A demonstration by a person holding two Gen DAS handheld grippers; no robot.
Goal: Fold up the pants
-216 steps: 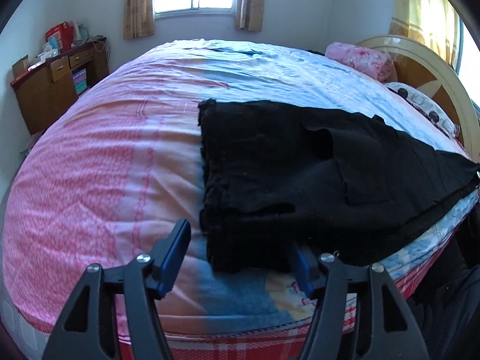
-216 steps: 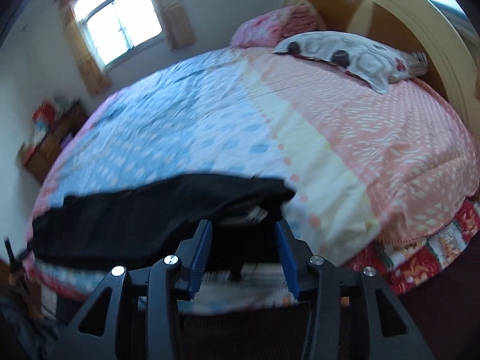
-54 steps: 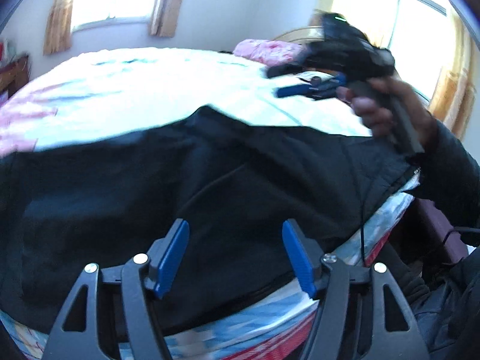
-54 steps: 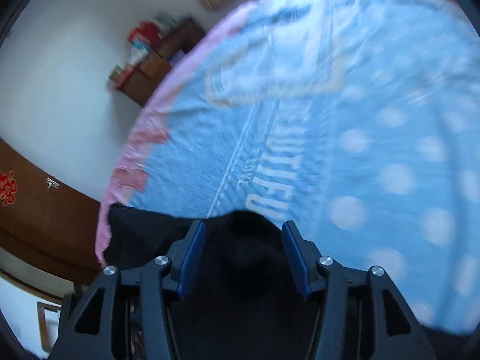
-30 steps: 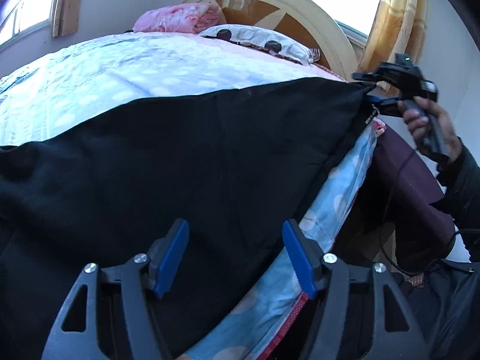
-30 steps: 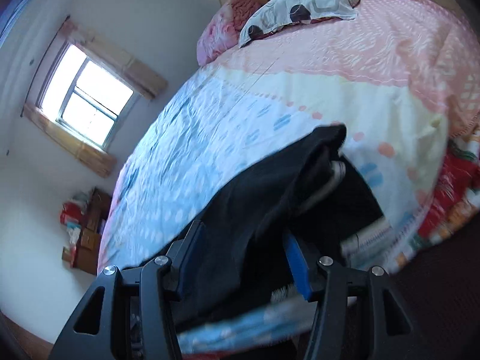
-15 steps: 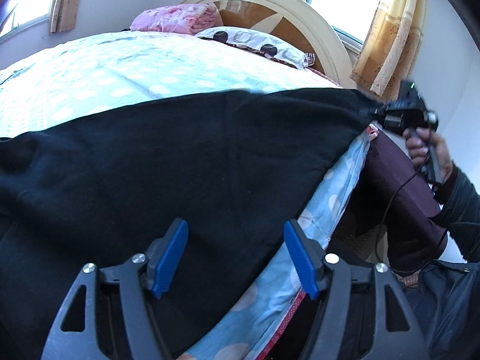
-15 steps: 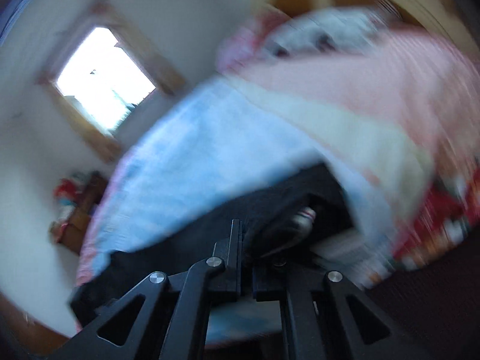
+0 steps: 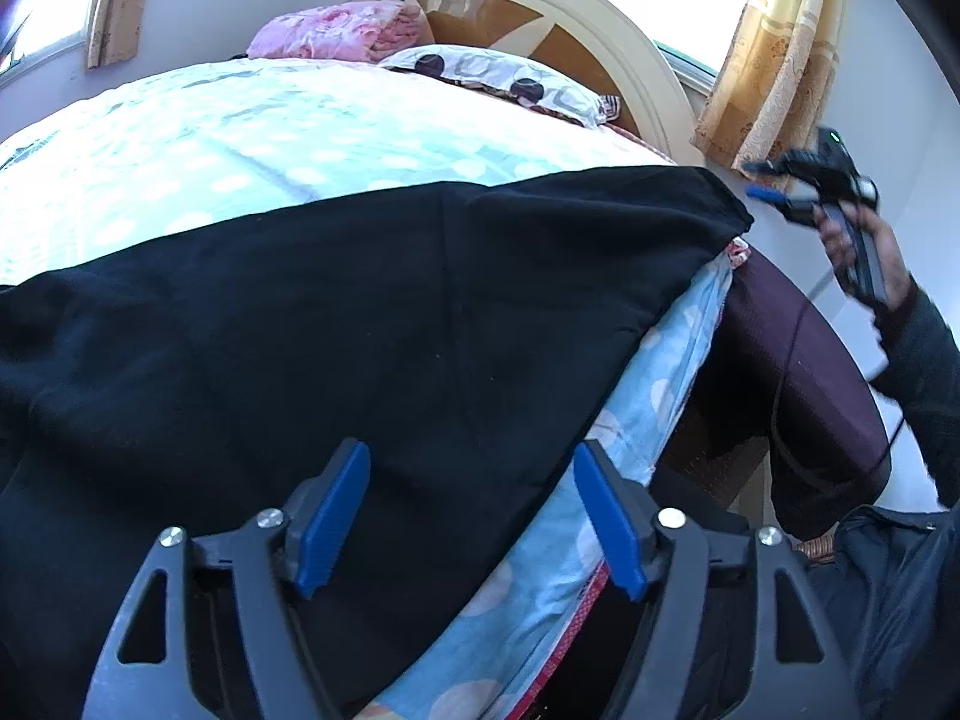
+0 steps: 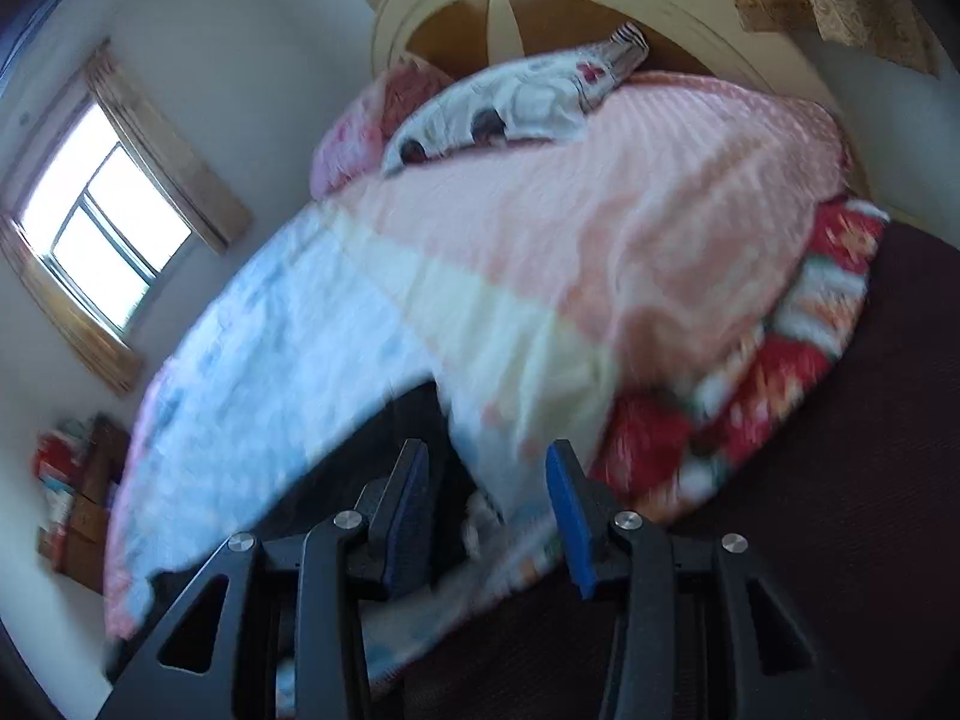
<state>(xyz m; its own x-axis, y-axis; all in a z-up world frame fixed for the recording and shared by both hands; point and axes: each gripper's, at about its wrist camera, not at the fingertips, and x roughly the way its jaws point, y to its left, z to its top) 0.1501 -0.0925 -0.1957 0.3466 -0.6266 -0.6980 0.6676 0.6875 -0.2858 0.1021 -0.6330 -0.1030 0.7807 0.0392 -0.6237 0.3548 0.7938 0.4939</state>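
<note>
The black pants [image 9: 336,324] lie spread flat along the near edge of the bed, and their far end reaches the bed's right corner. My left gripper [image 9: 471,510] is open and empty, hovering just above the pants near the bed edge. My right gripper [image 10: 486,510] is open and empty, off the pants' end; it also shows in the left wrist view [image 9: 780,186], held in a hand to the right of the pants. In the blurred right wrist view the pants [image 10: 372,438] are a dark strip at the bed's edge.
The bed [image 9: 252,120] has a blue, cream and pink cover. Pillows [image 9: 492,81] lie against a cream headboard [image 9: 540,6]. A dark maroon chair [image 9: 798,360] stands beside the bed. A wooden cabinet [image 10: 78,504] stands far left by a window [image 10: 102,234].
My right gripper has opened and let go of the pants' end, then drawn back to the right. The pants' end now lies on the bed corner. My left gripper has stayed open above them.
</note>
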